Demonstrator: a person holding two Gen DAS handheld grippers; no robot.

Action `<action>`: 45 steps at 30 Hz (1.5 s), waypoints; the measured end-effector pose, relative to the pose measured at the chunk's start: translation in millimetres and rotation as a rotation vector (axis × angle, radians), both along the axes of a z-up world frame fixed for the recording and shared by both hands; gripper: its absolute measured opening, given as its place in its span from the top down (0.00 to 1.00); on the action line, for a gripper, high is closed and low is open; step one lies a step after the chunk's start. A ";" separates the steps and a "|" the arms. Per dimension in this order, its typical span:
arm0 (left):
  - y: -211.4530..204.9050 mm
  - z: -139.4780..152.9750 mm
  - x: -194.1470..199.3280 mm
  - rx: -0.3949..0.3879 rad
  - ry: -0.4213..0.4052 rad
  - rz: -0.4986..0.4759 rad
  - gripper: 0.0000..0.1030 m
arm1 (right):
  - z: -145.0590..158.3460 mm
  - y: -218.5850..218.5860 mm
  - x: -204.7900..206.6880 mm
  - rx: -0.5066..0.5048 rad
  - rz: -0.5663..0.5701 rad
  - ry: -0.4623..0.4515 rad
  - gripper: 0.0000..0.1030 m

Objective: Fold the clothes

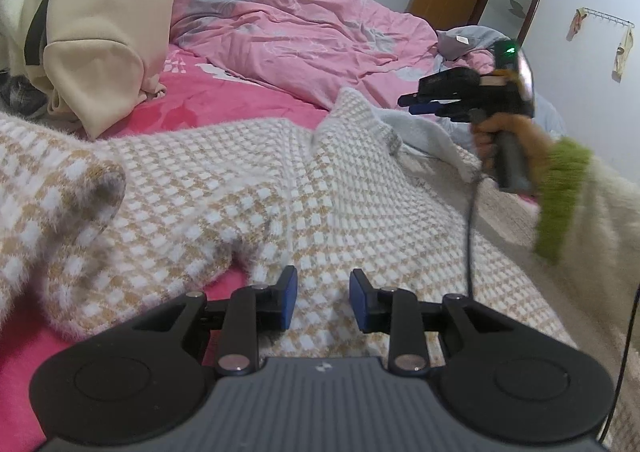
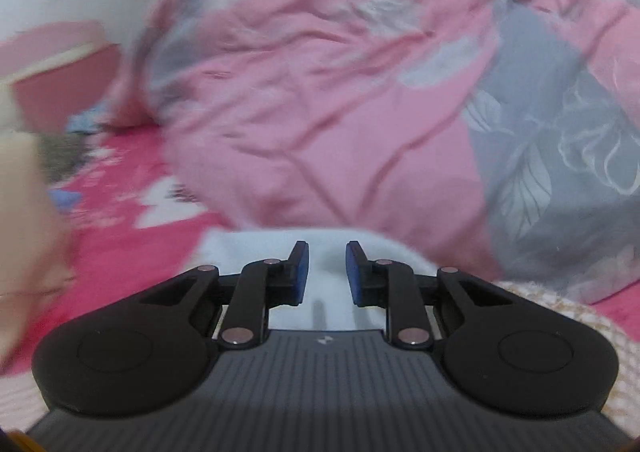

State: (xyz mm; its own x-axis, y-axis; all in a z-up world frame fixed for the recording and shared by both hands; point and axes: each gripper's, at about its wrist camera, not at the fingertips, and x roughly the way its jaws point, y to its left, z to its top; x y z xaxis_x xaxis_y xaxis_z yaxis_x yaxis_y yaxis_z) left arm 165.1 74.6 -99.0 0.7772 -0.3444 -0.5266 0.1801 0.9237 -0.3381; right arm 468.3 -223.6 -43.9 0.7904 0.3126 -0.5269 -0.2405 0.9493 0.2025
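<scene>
Checked sweater point(image 1: 248, 180) spread on bed, long axis 9-to-3, directly at 12 of left gripper point(image 1: 322, 298), nearer one, jaws parted and empty; right gripper point(image 2: 326, 272) at sweater's 2 o'clock edge, likewise parted, empty.

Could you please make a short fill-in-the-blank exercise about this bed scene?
1. The checked sweater is beige and ____.
2. The crumpled duvet behind it is mostly ____.
3. The left hand-held gripper has ____ pads.
4. Between the fingers of the right hand-held gripper there is ____.

Missing words: white; pink; blue; nothing
</scene>
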 end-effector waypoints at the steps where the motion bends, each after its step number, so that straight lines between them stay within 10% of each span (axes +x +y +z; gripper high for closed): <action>1: -0.2 0.0 0.1 0.001 0.000 0.000 0.71 | 5.3 1.6 -7.6 0.003 0.048 0.014 0.81; 6: -0.4 -0.8 1.1 0.002 0.000 -0.001 0.71 | -8.7 48.8 -15.3 -0.166 0.245 0.102 0.81; 10: 2.0 -1.5 1.6 -0.015 0.004 -0.002 0.71 | -48.7 64.9 12.9 -0.239 0.154 0.119 0.82; 20: -0.9 0.1 0.0 0.006 0.002 -0.002 0.70 | 14.9 78.1 22.4 -0.066 0.001 0.186 0.60; 33: -0.6 1.1 -1.2 -0.003 0.004 -0.003 0.70 | -18.8 167.7 53.4 -0.354 -0.036 0.395 0.49; 36: 0.5 1.0 -1.5 -0.013 0.005 -0.003 0.70 | -26.8 164.0 56.0 -0.381 -0.065 0.392 0.59; 39: 1.7 1.1 -0.8 -0.015 0.006 -0.003 0.70 | -15.3 142.6 47.0 -0.309 -0.107 0.346 0.91; 45: 1.1 1.5 -1.4 -0.011 0.006 -0.002 0.70 | 16.7 85.1 2.2 -0.069 -0.205 0.215 0.93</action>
